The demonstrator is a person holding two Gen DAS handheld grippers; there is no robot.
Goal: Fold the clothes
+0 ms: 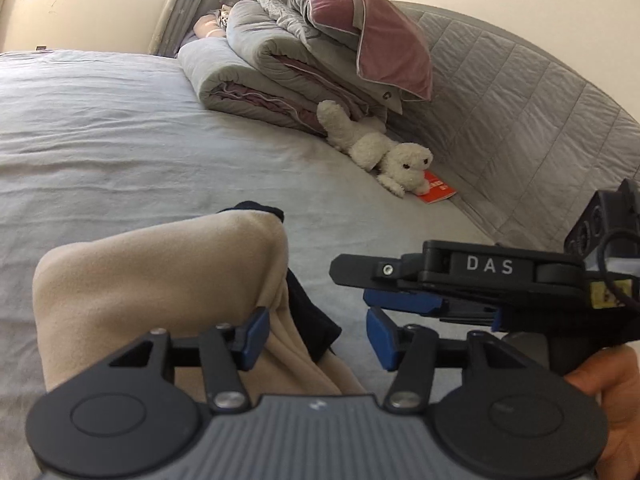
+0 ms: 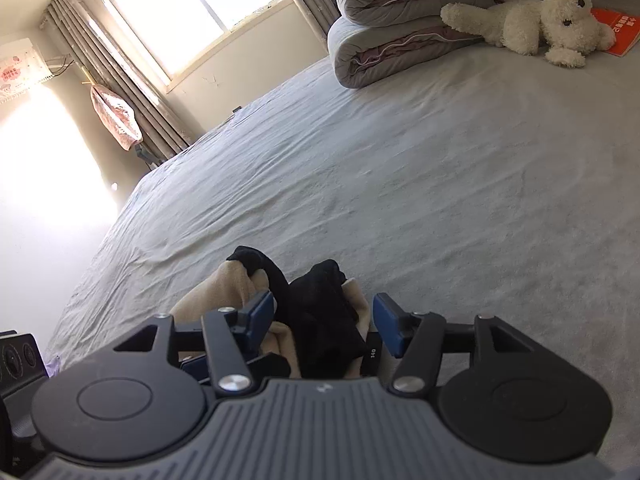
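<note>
A beige fleece garment with black trim (image 1: 160, 280) lies bunched on the grey bed sheet (image 1: 120, 140), close below both grippers. My left gripper (image 1: 318, 338) is open, its left pad resting against the beige fabric. My right gripper shows in the left wrist view (image 1: 376, 296) as a black body marked DAS, coming in from the right beside the garment. In the right wrist view my right gripper (image 2: 324, 326) is open, with the beige and black cloth (image 2: 320, 320) lying between its blue pads; nothing is clamped.
Folded grey and mauve quilts with a mauve pillow (image 1: 304, 48) are stacked at the head of the bed. A white plush dog (image 1: 380, 152) lies on a red booklet (image 1: 438, 192) by the quilted headboard (image 1: 520, 100). A window and curtains (image 2: 192, 12) stand beyond the bed's far edge.
</note>
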